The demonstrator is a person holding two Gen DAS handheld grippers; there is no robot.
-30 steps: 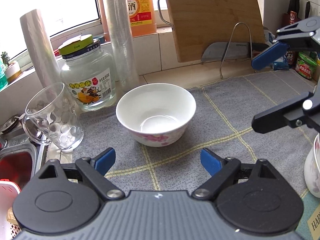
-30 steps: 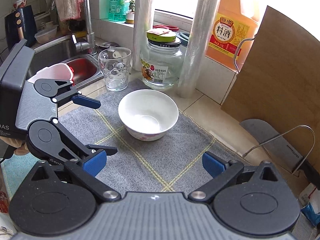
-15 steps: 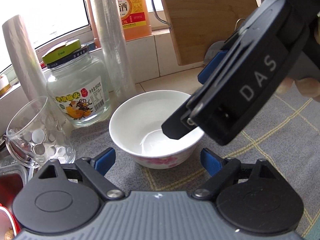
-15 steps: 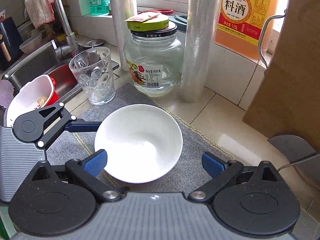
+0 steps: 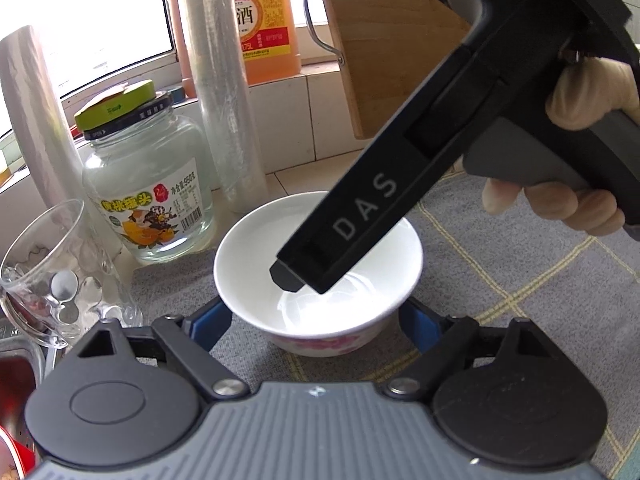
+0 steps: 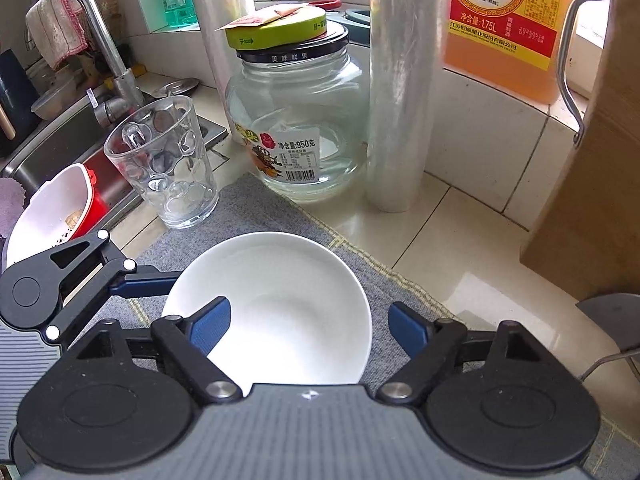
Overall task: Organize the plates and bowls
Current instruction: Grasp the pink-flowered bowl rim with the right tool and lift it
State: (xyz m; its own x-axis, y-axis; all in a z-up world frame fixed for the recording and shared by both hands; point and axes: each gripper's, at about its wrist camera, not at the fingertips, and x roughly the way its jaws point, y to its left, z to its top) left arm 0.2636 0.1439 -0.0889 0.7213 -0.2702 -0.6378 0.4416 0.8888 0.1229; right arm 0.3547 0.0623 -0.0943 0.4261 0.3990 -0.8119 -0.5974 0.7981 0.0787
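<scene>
Right claw (image 6: pixel 308 330) nearer glossy round bowl (image 6: pixel 280 280)

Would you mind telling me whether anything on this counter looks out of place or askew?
One thing: the green lid sits loose and off-centre on the glass jar, with a small packet on it. The white bowl stands upright and looks intact.
</scene>
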